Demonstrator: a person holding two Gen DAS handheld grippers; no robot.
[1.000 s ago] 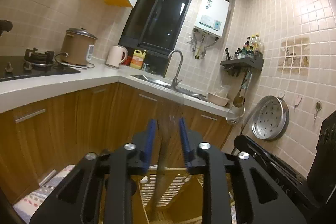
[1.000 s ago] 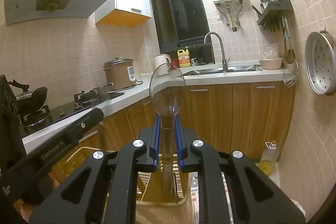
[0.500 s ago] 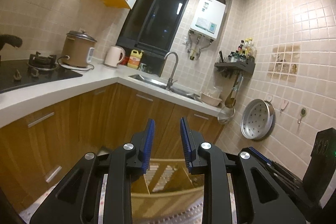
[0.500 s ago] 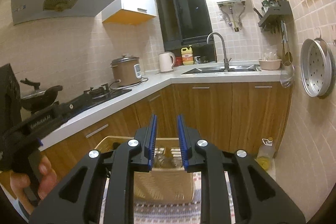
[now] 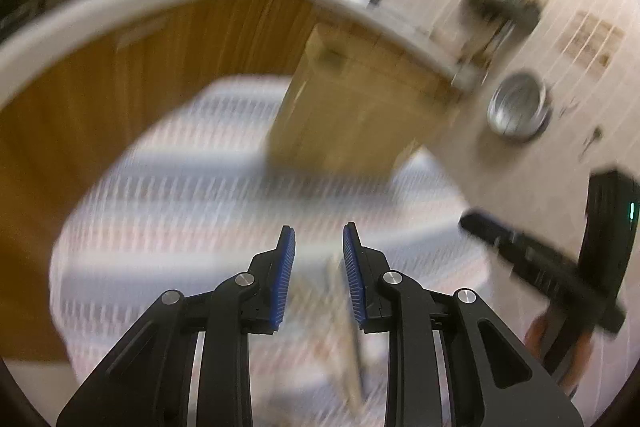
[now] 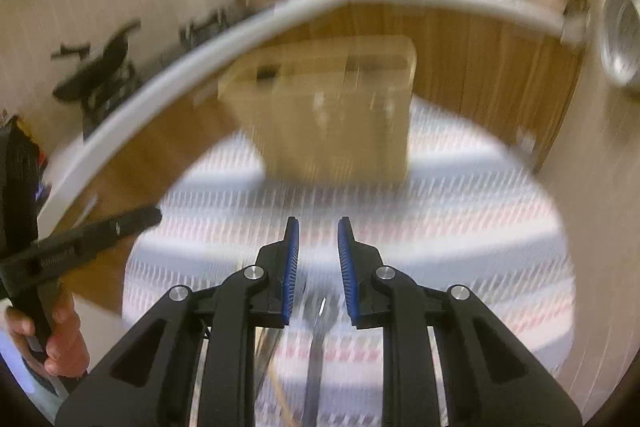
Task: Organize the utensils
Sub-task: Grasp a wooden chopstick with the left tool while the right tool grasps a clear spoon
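Both views are motion-blurred. A tall wooden utensil holder [image 5: 352, 107] stands on a striped round cloth [image 5: 180, 211]; it also shows in the right wrist view [image 6: 332, 111]. My left gripper [image 5: 319, 263] is open and empty above the cloth, with blurred utensils [image 5: 348, 339] lying below it. My right gripper [image 6: 318, 259] is open and empty, with a dark utensil handle [image 6: 316, 355] lying below it. Each gripper shows at the edge of the other's view, the right one [image 5: 532, 263] and the left one [image 6: 80, 239].
A white countertop [image 6: 240, 31] over wooden cabinets [image 5: 100, 75] curves behind the cloth. A stove with a pan [image 6: 100, 67] stands at left. A round steel tray [image 5: 518, 105] hangs on the tiled wall at right.
Both grippers have tilted sharply downward, away from the holder's top towards the striped cloth and the utensils lying on it. The right gripper let go of the spoon a second ago.
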